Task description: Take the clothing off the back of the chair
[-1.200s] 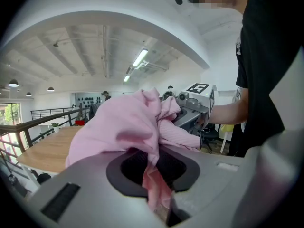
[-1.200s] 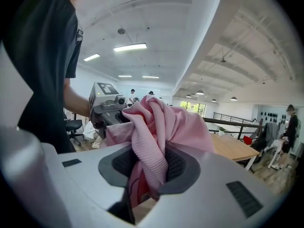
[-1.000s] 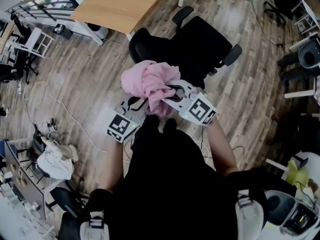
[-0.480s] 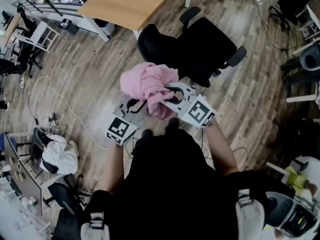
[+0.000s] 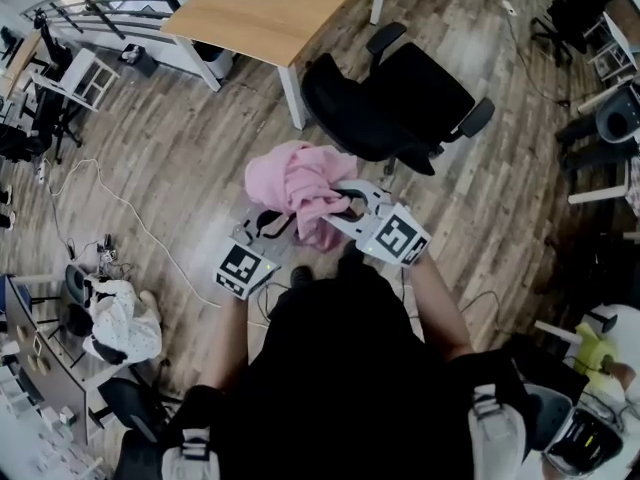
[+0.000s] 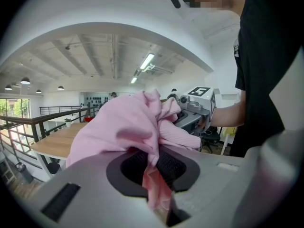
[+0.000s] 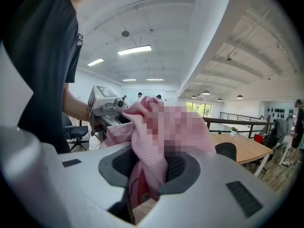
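Backed away from the black chair (image 5: 395,108) over the last second, bringing the pink clothing (image 5: 298,180) along and leaving the chair further toward the upper right of the head view, with a strip of wooden floor (image 5: 200,168) opened up between seat and bundle. Looks done as far as the lifting goes: nothing pink left on the chair back, and the whole garment bunched up in mid-frame, touching neither the chair nor the wooden tabletop (image 5: 270,8) at upper centre. Leaves, by judgement, only the carrying off or the setting down somewhere, a place the task does not name. Gripped from two sides: left gripper (image 5: 268,223) at the lower left of the bundle, right gripper (image 5: 345,200) at its lower right, both angled in toward each other and pointing up-frame, tipped a little below level. Nearly closed jaws on the left, pinched on a thin fold of pink fabric running down between them; slightly wider on the right, clamped on a thicker ribbed fold. Forearms bent and drawn in close before the dark-clad torso, marker cubes turned up toward the head camera.
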The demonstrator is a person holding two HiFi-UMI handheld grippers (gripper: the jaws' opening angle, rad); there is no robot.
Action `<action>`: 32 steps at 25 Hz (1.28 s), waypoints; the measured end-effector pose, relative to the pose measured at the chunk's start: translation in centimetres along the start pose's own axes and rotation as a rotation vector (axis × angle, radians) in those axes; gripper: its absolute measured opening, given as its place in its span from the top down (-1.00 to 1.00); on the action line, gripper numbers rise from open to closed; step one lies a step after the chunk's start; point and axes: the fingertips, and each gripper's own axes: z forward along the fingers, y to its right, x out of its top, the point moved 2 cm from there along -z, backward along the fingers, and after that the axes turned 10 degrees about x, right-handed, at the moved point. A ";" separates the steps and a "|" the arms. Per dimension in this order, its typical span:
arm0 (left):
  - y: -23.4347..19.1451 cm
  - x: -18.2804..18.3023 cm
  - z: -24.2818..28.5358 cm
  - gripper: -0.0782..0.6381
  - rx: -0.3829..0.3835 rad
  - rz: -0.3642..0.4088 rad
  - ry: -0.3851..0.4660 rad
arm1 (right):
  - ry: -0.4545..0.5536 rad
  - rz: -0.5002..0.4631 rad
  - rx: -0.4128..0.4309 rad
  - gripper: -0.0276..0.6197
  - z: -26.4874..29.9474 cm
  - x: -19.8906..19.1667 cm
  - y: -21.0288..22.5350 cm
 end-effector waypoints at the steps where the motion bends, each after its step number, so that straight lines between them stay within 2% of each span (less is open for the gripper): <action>1: -0.2 -0.1 -0.7 0.66 -0.004 0.000 -0.001 | 0.003 0.006 -0.004 0.57 0.5 0.3 -0.4; 4: -0.8 -0.7 -2.0 0.66 -0.014 -0.030 -0.016 | -0.003 0.005 -0.019 0.57 1.8 0.8 -1.2; 8: -2.0 -1.9 -4.6 0.66 -0.038 0.005 0.012 | -0.023 0.016 -0.035 0.57 4.4 1.0 -3.1; 14: -4.1 -6.1 -13.1 0.66 -0.053 -0.001 0.011 | -0.031 0.020 -0.058 0.58 11.8 2.2 -9.4; 32: -4.5 -7.3 -14.2 0.66 -0.085 0.002 0.001 | -0.026 0.045 -0.110 0.59 13.1 1.6 -10.7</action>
